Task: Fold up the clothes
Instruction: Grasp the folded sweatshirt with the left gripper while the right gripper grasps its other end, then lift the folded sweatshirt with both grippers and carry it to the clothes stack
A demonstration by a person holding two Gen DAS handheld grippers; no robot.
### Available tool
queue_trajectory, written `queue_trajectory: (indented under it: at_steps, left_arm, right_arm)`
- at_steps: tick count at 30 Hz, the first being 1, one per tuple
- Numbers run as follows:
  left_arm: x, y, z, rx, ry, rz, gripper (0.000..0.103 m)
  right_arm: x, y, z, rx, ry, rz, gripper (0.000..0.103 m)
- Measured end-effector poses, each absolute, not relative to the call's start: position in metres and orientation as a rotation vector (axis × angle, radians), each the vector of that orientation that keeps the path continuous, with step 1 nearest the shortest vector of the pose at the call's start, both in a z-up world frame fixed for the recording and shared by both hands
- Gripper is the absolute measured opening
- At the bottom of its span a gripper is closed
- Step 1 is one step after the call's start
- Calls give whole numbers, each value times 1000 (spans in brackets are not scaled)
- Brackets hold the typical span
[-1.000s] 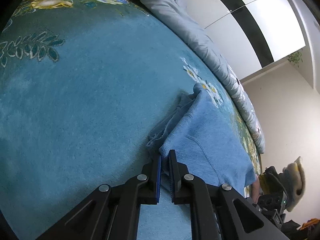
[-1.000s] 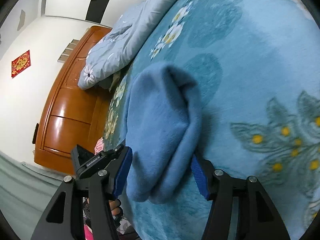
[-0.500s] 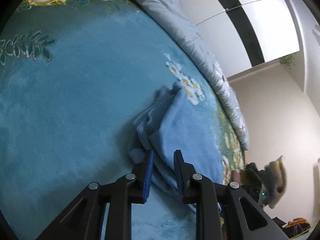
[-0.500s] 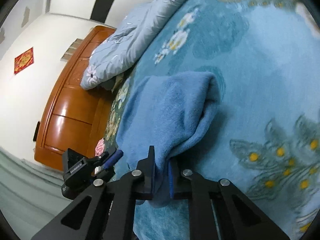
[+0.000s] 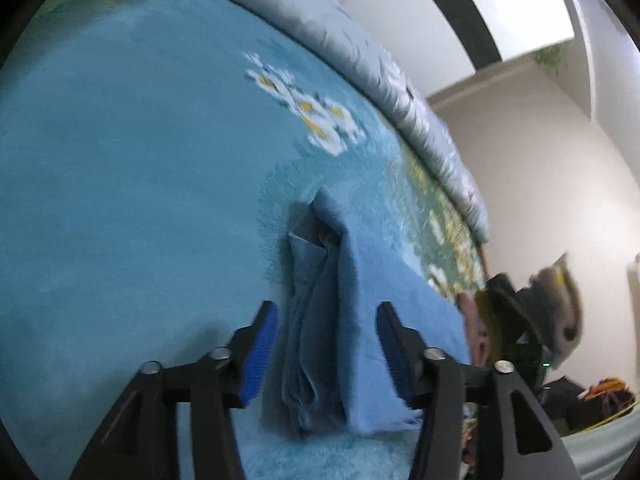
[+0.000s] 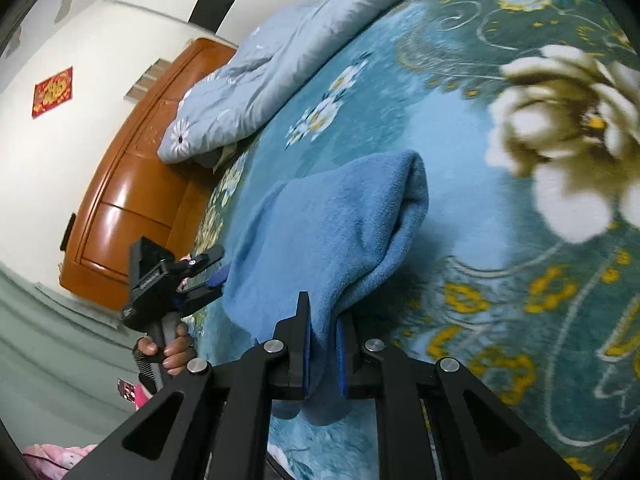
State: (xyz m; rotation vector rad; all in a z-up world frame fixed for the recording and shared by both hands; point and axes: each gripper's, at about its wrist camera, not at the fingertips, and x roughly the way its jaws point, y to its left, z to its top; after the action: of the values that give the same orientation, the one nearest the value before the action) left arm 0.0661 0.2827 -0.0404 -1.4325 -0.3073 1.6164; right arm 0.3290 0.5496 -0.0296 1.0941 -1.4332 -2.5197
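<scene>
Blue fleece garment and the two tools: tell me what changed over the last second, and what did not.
The left tool was clamped on the folded blue fleece garment's edge; its jaws are now opening, the cloth lying loose between them. The right tool, open around the garment's other end a second ago, has shut on it. The garment still lies on the teal floral blanket, with the grey-blue quilt behind.

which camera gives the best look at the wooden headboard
The right wrist view. The wooden headboard fills its left side, glossy orange-brown panels against the white wall, with the grey quilt bunched at its top end. The left wrist view shows only a thin, blurred dark strip at the bed's far edge, which may be part of it.
</scene>
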Motion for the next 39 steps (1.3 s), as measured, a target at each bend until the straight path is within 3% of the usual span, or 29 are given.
queue_trajectory:
  at_steps: [3, 9, 22, 26, 28, 35, 39]
  left_arm:
    - [69, 299, -48, -1446, -250, 1591, 68]
    - [72, 308, -64, -1490, -318, 1494, 77]
    - [90, 332, -64, -1472, -294, 1383, 76]
    - [97, 328, -68, -1512, -320, 1349, 44]
    - [106, 325, -72, -1523, -328, 1327, 35]
    - [115, 323, -76, -1522, -328, 1328, 34]
    - [118, 331, -74, -1514, -289, 1355, 42]
  right_arm:
    - [331, 552, -34, 1094, -1449, -2512, 10]
    - [331, 556, -41, 1082, -1467, -2495, 10]
    - [333, 562, -43, 1044, -1492, -2484, 11]
    - [335, 572, -41, 1034, -1501, -2505, 11]
    - [337, 581, -42, 1022, -1528, -2513, 11]
    - [340, 590, -51, 1013, -1582, -2504, 14]
    - [340, 593, -57, 994, -1623, -2493, 20]
